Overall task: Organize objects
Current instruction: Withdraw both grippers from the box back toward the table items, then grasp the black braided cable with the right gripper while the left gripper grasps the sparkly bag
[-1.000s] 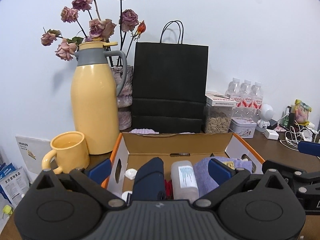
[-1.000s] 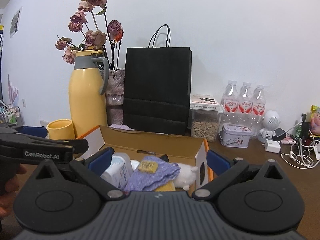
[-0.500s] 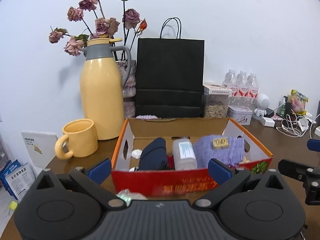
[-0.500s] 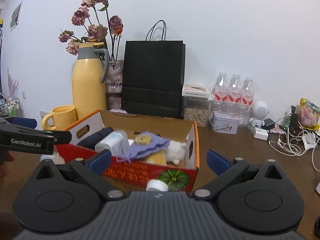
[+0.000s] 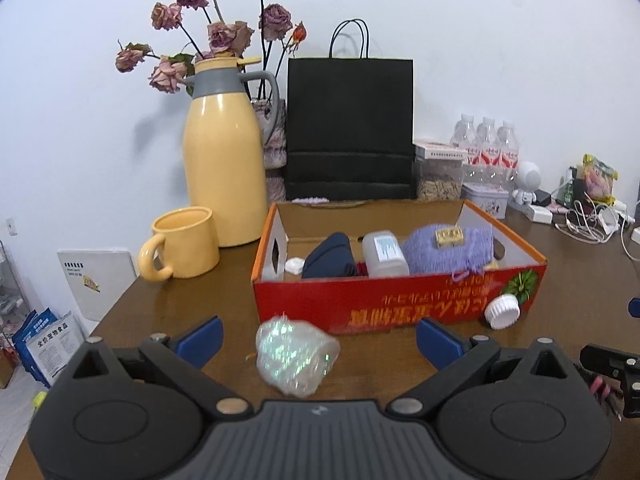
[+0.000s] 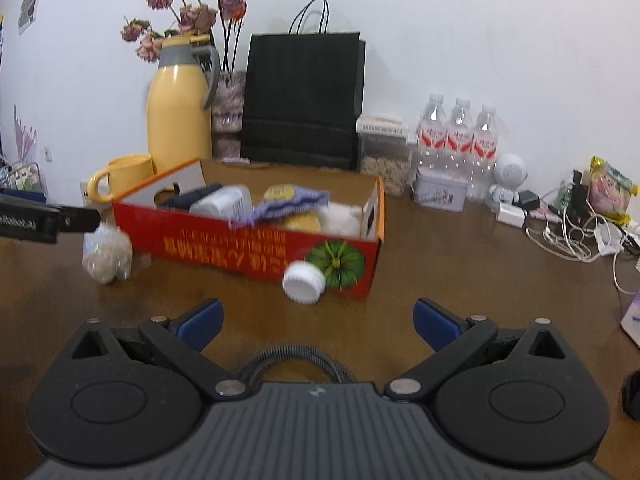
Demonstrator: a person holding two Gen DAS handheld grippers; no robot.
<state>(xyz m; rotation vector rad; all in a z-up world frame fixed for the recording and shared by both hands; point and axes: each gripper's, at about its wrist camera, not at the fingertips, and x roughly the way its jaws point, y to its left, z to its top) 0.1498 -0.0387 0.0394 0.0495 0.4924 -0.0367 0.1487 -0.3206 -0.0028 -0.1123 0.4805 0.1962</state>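
A shallow red cardboard box with printed yellow lettering sits on the glossy brown wooden table, holding a fuzzy lilac knitted cloth, a frosted plastic bottle and a dark navy bundle. Just in front of it lie a crinkly iridescent plastic wrapper and a ribbed white bottle cap. Both the left gripper and the right gripper hang spread wide and empty, while a glossy yellow jug, matching mug and matte black paper bag stand against the plain white wall.

Both tools have drawn back from over the box (its red front now faces them). A shiny bag and a white cap, hidden 1 second ago, now show on the worktop.
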